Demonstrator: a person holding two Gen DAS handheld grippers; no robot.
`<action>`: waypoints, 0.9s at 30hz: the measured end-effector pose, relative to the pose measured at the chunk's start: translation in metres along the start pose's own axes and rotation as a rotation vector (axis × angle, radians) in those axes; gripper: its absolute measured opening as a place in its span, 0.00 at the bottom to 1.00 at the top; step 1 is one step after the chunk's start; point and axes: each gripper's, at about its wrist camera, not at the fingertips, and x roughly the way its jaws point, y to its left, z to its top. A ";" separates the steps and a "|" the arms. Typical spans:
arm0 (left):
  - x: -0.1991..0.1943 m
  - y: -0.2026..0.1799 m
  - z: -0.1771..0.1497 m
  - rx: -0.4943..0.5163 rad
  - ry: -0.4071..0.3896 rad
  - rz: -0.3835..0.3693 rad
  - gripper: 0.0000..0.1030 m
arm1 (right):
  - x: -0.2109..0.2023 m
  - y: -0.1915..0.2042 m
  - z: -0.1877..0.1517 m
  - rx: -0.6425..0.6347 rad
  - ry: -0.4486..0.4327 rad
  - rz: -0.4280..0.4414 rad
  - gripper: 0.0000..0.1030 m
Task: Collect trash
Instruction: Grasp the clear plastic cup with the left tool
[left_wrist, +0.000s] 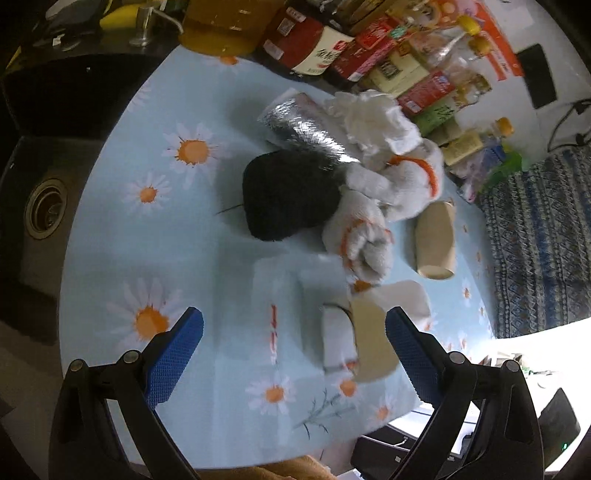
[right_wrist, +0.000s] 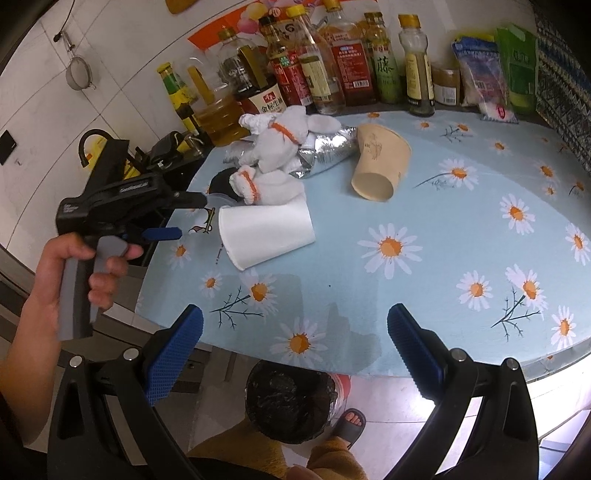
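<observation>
White paper cup (right_wrist: 265, 234) lies between left gripper's (left_wrist: 295, 347) wide fingers (left_wrist: 175, 354).

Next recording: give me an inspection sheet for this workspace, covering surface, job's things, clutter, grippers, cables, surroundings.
Surface: daisy-print tablecloth, light blue.
Job's things: white cup and tan cup on their sides; crumpled tissues; foil bag; a dark item by the tissues.
Clutter: bottles and packets along the back edge.
Grippers: left gripper near the white cup's rim, right gripper over the front edge; both jaws open, empty.
Cables: black cords on the wall.
Surroundings: lined bin on the floor below the table; sink to the left.
</observation>
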 end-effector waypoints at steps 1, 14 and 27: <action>0.003 0.001 0.003 -0.006 0.007 -0.008 0.93 | 0.001 0.000 0.000 0.004 0.003 -0.001 0.96; 0.037 0.002 0.019 -0.017 0.104 -0.003 0.63 | 0.004 -0.016 0.005 0.047 0.020 -0.005 0.96; 0.022 0.006 0.019 0.007 0.066 0.003 0.56 | 0.017 -0.007 0.015 0.002 0.028 0.016 0.96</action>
